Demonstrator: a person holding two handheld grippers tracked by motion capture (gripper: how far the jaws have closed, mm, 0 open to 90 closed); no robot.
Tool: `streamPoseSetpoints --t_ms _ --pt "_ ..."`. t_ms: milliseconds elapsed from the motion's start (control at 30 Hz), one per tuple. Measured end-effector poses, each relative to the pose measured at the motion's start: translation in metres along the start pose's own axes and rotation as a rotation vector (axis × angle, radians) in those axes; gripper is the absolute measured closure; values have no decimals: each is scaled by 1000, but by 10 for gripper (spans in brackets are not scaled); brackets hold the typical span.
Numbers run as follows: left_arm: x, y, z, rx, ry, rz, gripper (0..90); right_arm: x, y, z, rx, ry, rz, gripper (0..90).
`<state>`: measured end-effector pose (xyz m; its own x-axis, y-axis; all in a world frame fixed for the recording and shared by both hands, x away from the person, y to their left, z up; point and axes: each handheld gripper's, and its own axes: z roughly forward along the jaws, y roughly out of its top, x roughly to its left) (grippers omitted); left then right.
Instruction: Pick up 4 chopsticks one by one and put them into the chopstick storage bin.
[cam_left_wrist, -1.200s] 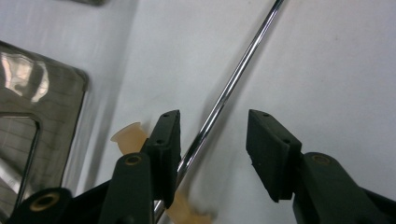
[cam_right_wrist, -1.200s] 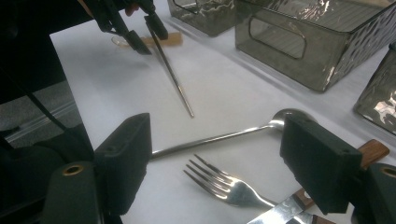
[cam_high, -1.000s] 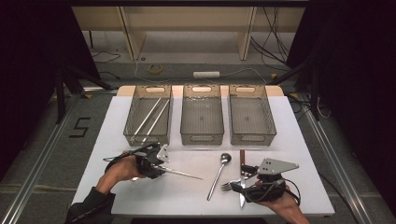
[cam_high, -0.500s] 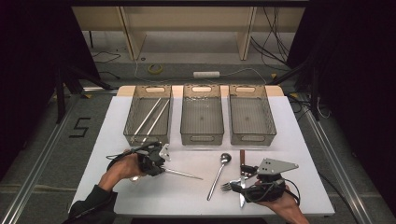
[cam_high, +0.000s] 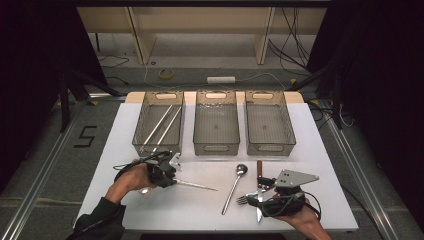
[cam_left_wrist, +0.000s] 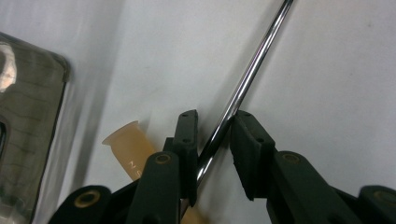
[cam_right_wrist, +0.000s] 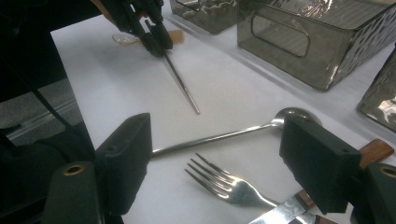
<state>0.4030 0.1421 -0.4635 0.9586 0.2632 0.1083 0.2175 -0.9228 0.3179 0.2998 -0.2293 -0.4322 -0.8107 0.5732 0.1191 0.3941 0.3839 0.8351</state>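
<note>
A thin metal chopstick (cam_high: 197, 185) lies on the white table (cam_high: 200, 210), pointing right. My left gripper (cam_high: 175, 180) is at its left end. Its jaws have just been closing, and in the left gripper view the chopstick (cam_left_wrist: 252, 70) runs slantwise between the pads of the left gripper (cam_left_wrist: 214, 119), touching both. My right gripper (cam_high: 260, 194) rests at the front right, open wide. Between the jaws of the right gripper (cam_right_wrist: 219, 140) lie a fork (cam_right_wrist: 229, 186) and a spoon (cam_right_wrist: 210, 137), neither touched by the pads.
Three grey see-through bins stand in a row at the back: the left bin (cam_high: 141, 145) holds two chopsticks (cam_high: 162, 125), the middle bin (cam_high: 216, 148) and the right bin (cam_high: 270, 148) look bare. A wooden-handled knife (cam_high: 259, 170) lies by the fork. A tan plastic piece (cam_left_wrist: 128, 147) sits beside the left jaws.
The left gripper's jaws have drawn in around the chopstick. Both hands and the cutlery stay where they were.
</note>
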Motion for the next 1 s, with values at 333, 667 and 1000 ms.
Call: streamPoseSetpoints --t_ms 333,667,1000 --pt "-2 -2 1 -44 7 58 812 0 0 0 -2 2 1 263" --pt "-2 -6 1 -79 37 88 839 0 0 0 -1 2 1 266" --pt "0 -5 -14 -162 76 31 842 0 0 0 -6 2 1 266"
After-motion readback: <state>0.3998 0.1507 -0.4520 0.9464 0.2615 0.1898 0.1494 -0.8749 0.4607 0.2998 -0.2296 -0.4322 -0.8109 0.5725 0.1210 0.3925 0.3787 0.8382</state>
